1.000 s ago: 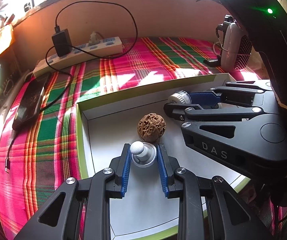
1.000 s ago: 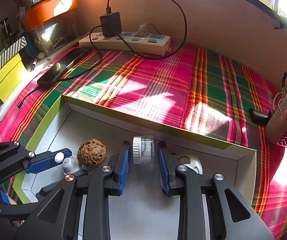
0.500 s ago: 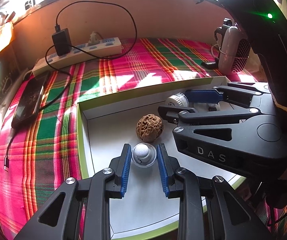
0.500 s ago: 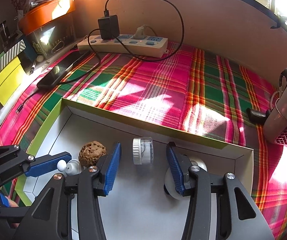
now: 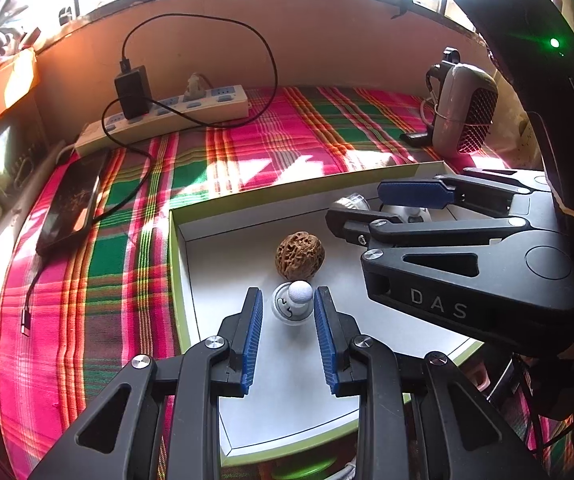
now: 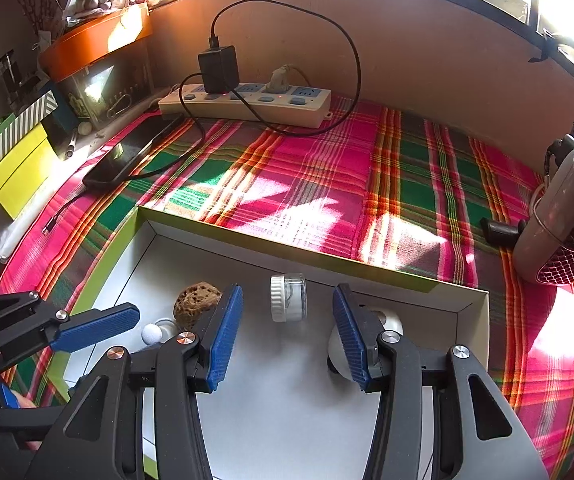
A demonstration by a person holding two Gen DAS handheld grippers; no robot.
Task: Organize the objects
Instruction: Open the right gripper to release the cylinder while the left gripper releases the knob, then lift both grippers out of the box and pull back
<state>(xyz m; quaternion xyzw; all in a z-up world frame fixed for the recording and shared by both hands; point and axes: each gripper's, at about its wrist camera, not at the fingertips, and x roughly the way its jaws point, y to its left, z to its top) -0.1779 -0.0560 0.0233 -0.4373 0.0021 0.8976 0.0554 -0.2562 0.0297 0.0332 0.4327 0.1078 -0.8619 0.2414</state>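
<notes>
Both hand-held grippers are held open: left [image 5: 288, 312] around the knob [image 5: 293, 303], right [image 6: 287, 326] short of the jar [image 6: 287, 303]. The walnut [image 5: 299, 255] could be nudged if the left closes off-centre.

Left gripper [image 5: 288, 303] held low with jaws parted; right gripper [image 6: 287, 312] alongside to its right, jaws spread wide.

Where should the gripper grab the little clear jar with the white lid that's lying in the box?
The little jar lies on its side in the box, white lid to the left. Probably best to come from the near side, as the open right gripper already points, and close one finger on the lid end, one on the flat bottom. Its rounded clear sides would likely slip or roll.
</notes>
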